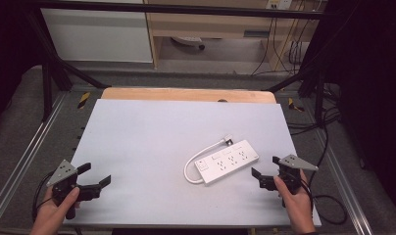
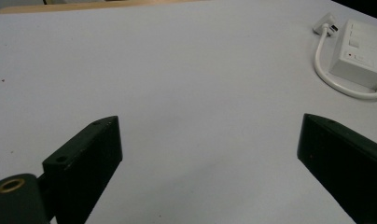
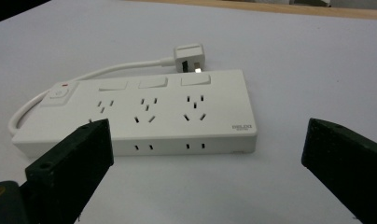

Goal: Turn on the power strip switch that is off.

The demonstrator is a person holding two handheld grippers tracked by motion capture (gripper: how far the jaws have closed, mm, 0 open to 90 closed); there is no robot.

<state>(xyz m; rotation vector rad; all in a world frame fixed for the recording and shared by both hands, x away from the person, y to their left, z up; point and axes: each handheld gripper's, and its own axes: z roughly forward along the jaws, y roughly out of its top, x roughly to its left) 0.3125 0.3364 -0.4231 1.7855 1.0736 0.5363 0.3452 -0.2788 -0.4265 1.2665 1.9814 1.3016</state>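
The white power strip (image 1: 228,161) lies flat on the table (image 1: 152,142), its cord (looped round to the plug (image 1: 229,141)) behind it. My right gripper (image 1: 266,172) hovers just beside it, jaws wide; my left gripper (image 1: 94,175), equally wide, sits well apart. Nothing grasped yet, I'd approach next

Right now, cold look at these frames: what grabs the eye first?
The white power strip lying flat right of centre on the pale table, its cord looped round the switch end to the plug beside it. Next, the two black grippers at the near edge: left gripper over bare table, right gripper just short of the strip, both with jaws wide apart.
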